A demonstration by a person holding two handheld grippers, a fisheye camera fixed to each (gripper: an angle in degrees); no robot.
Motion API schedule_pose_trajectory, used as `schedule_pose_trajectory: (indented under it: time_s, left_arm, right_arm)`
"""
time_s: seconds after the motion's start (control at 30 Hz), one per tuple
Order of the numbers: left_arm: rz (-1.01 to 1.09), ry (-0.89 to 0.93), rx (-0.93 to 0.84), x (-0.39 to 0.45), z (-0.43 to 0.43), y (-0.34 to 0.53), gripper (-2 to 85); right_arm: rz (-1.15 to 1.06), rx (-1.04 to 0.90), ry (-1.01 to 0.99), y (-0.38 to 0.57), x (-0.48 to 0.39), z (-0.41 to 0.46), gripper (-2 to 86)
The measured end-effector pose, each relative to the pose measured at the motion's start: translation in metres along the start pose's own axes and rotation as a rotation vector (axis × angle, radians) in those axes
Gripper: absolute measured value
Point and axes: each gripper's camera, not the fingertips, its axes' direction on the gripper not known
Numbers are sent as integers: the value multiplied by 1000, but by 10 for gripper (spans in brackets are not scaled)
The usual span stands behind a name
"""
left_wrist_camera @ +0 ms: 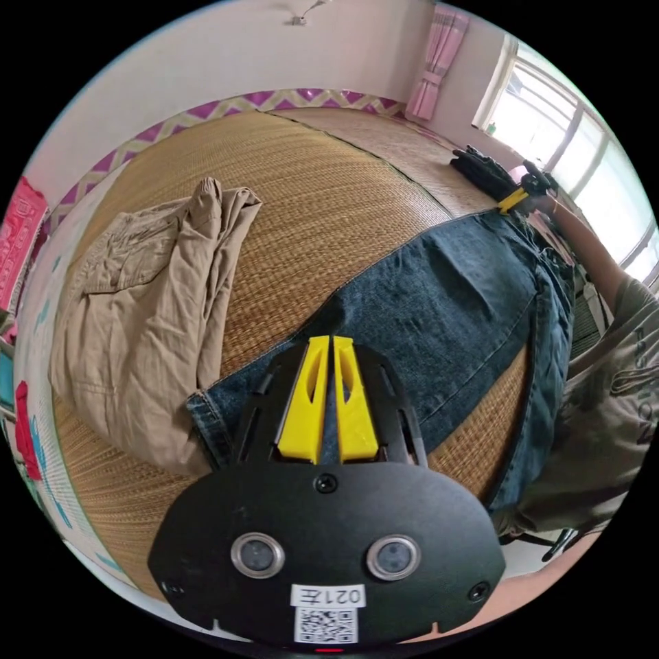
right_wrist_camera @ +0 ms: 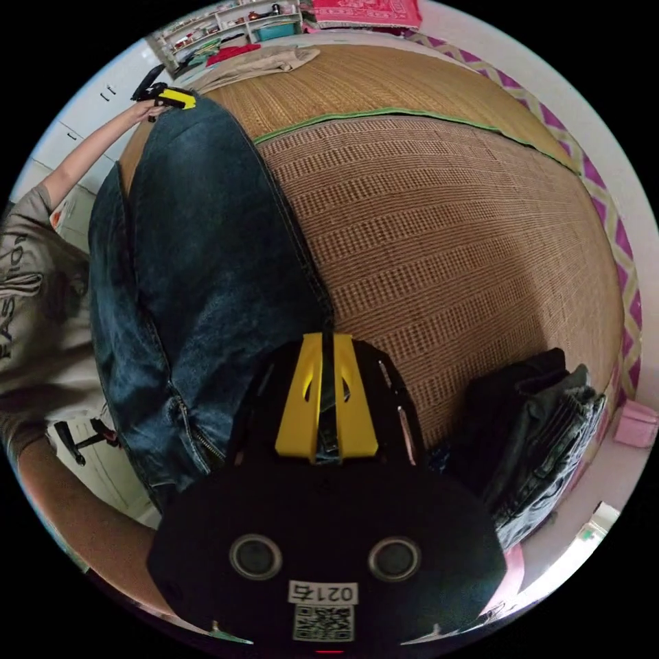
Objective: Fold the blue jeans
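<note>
The left gripper (left_wrist_camera: 331, 341) is pinching the hem end of the blue jeans (left_wrist_camera: 453, 302), its yellow jaws drawn nearly together with a strip of denim showing between them. The right gripper (right_wrist_camera: 327, 338) is clamping the waistband end, just beside the zipper (right_wrist_camera: 195, 432), its jaws likewise pressed close with cloth between. Each tool is also appearing small at the far end of the other's view: the right one at (left_wrist_camera: 525, 192), the left one at (right_wrist_camera: 165, 96).

The jeans are lying stretched along the near edge of the woven mat (left_wrist_camera: 302, 199), with their long axis running straight from one gripper to the other. Both grippers are holding an end, so neither is nearer the garment; the coming fold probably depends on carrying one end along that axis toward the other.

Beyond the hem end, tan trousers (left_wrist_camera: 137, 309) are lying crumpled toward the mat's far left corner. Near the waistband end, a dark garment (right_wrist_camera: 535, 425) is sitting bunched at the mat's right edge. The person's torso (right_wrist_camera: 34, 309) is standing against the near edge.

The lower part of the jeans is hanging over the near edge and is partly cut off, so I cannot tell whether the two legs are lying squarely on each other. Each gripper's body is hiding the cloth directly beneath it.
</note>
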Motion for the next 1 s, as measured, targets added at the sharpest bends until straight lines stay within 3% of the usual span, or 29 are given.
schedule_pose_trajectory:
  time_s: [0.33, 0.43, 0.6, 0.73, 0.83, 1.0]
  left_arm:
    - [-65, -109, -1, 2, 35, -207, -4]
    - [-94, -102, 6, 10, 34, -231, 8]
    - [-98, 29, 171, 19, -35, -155, 59]
    - [34, 76, 44, 105, -63, -56, 84]
    - [115, 101, -69, 193, -53, 6, 83]
    - [94, 35, -85, 279, -42, 70, 69]
  right_arm:
    - [325, 50, 205, 21, 53, -74, 6]
    - [436, 26, 207, 26, 74, -80, 29]
    - [433, 98, 165, 55, 44, -102, 89]
    - [289, 255, 92, 104, -34, -144, 66]
    - [146, 286, 71, 112, -112, -158, 42]
    - [2, 268, 38, 103, -219, -158, 57]
